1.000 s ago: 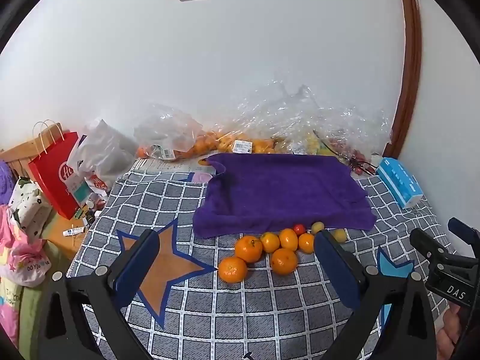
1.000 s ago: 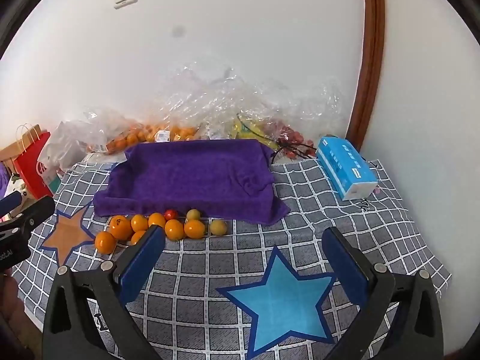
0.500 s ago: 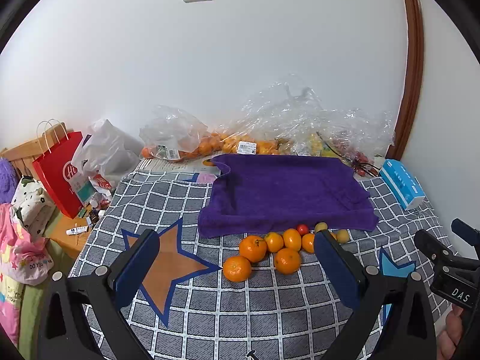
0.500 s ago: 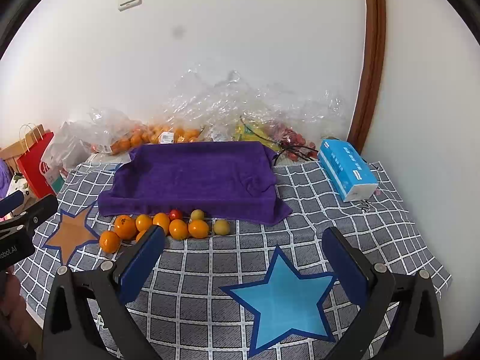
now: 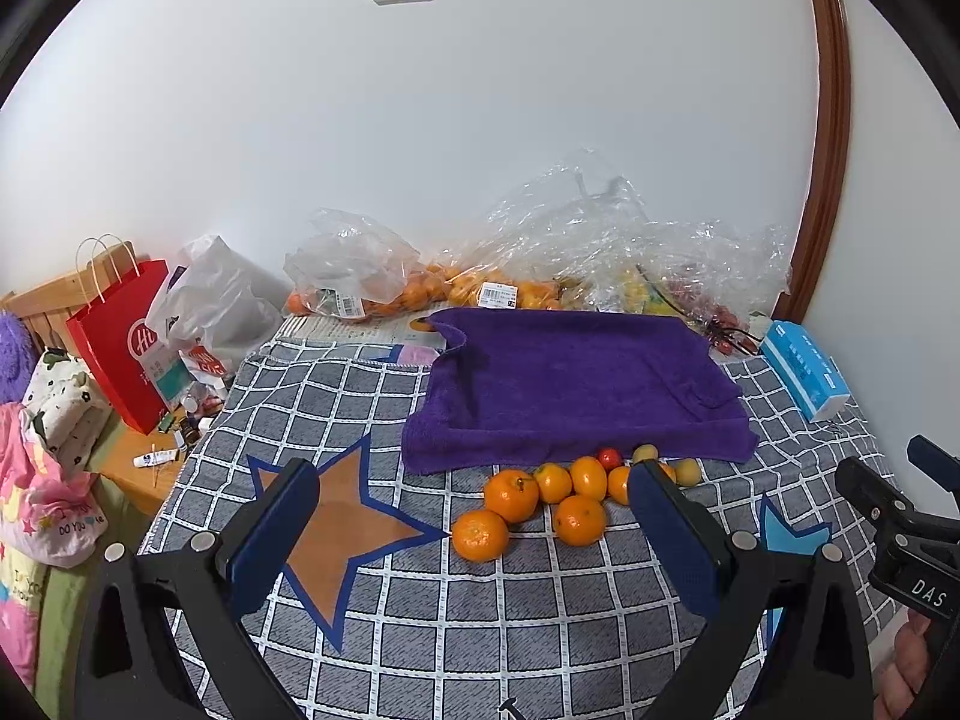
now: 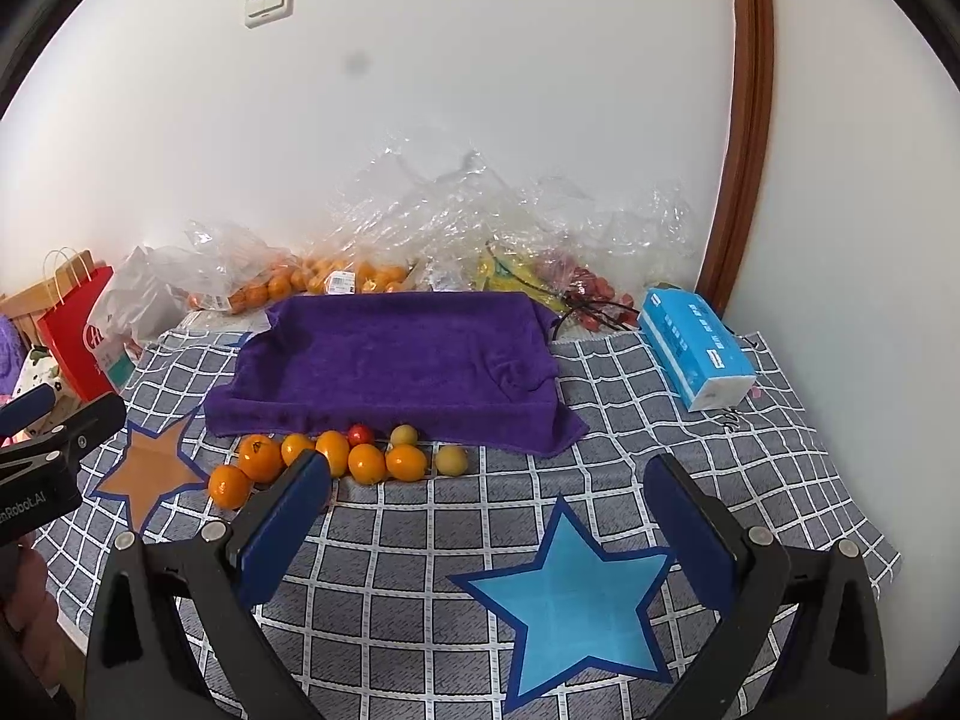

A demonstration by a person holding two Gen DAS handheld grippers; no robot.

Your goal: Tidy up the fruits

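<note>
Several oranges point(image 5: 511, 495) point(image 6: 260, 457), a small red tomato point(image 5: 609, 458) point(image 6: 360, 434) and two small yellow fruits point(image 6: 450, 459) lie in a cluster on the checked cloth, just in front of a purple towel point(image 5: 576, 384) point(image 6: 390, 354). My left gripper point(image 5: 474, 507) is open and empty, above the cloth near the oranges. My right gripper point(image 6: 489, 495) is open and empty, to the right of the cluster above a blue star. Each gripper shows at the edge of the other's view.
Clear plastic bags point(image 5: 456, 282) point(image 6: 336, 276) of oranges and other fruit line the wall behind the towel. A blue tissue pack point(image 5: 804, 369) point(image 6: 696, 348) lies at the right. A red paper bag point(image 5: 120, 342) and clutter stand off the left table edge.
Both grippers have tilted up and pulled back slightly, so the fruit and towel sit lower in view. Nothing was gripped or moved.
</note>
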